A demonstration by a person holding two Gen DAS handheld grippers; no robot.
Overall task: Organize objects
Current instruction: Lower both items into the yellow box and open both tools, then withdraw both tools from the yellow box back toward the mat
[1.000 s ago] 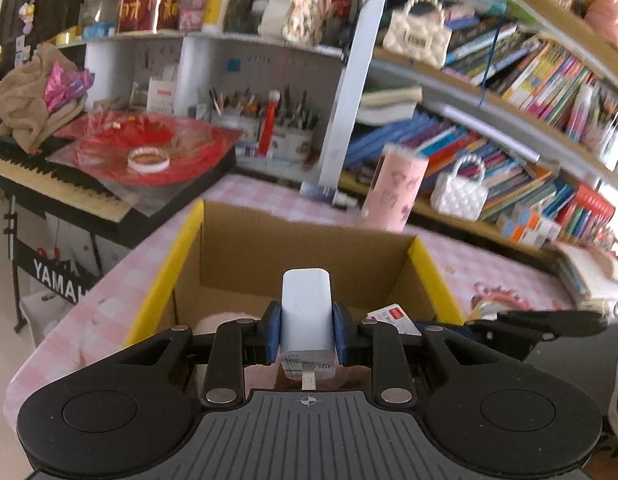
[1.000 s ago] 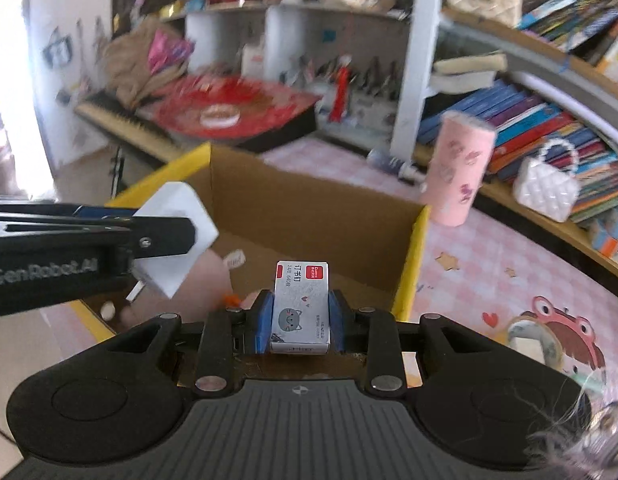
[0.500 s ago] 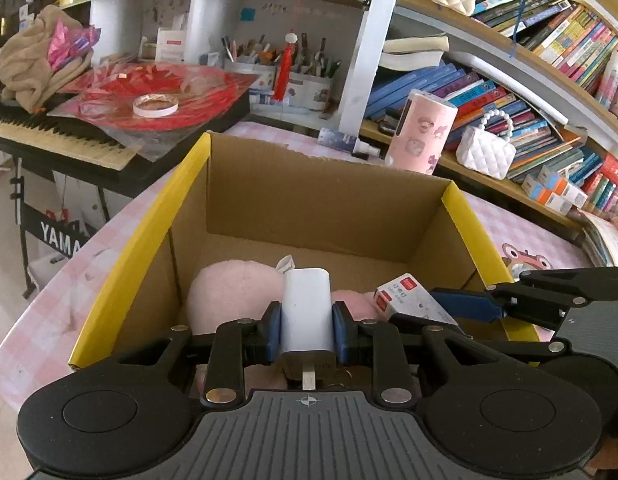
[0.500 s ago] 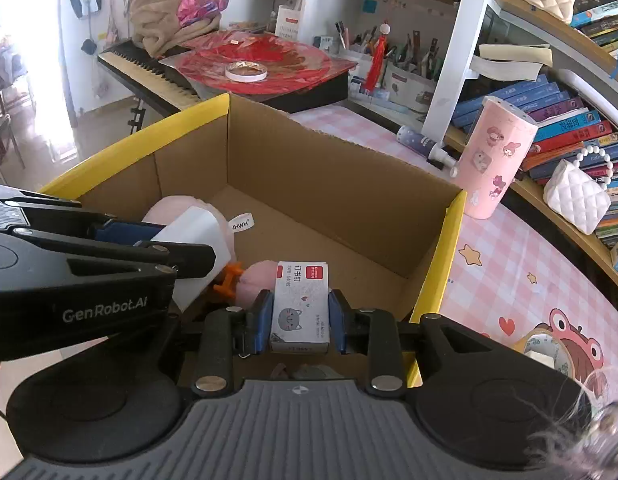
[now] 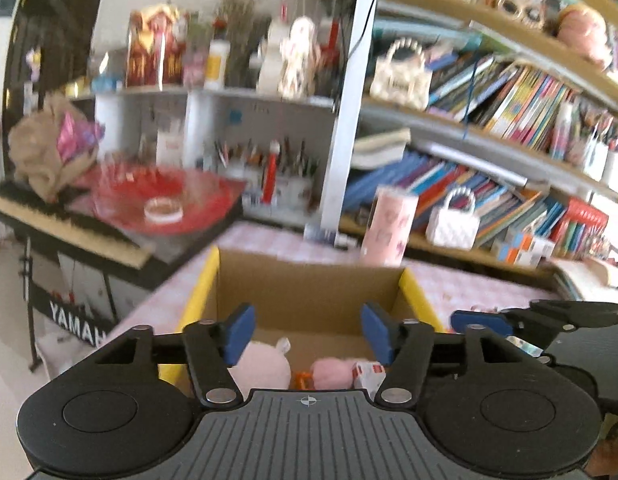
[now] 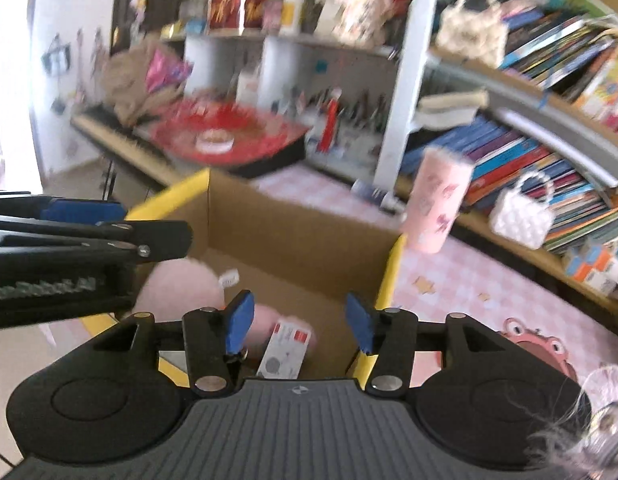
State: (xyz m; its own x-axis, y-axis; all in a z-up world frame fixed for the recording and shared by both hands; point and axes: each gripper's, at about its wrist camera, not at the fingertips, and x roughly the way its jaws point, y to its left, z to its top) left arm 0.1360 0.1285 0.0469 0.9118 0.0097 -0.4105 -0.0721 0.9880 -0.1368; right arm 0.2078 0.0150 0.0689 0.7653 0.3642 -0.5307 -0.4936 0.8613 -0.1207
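Both your claws have just been opening and grip nothing: left claw [image 5: 307, 334], right claw [image 6: 296, 322]. The small carton [image 6: 284, 351] lies released in the cardboard box [image 6: 309, 236] beside the pink plush [image 6: 181, 284]. This drop looks finished; next, find another loose item on the tabletop [image 6: 469, 292].

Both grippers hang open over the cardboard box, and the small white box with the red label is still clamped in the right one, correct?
Not quite. The right gripper is open with nothing between its pads; its jaws have just been opening. The right wrist view shows the small white box with the red label lying in the cardboard box beside the pink plush toy. The left gripper is open too.
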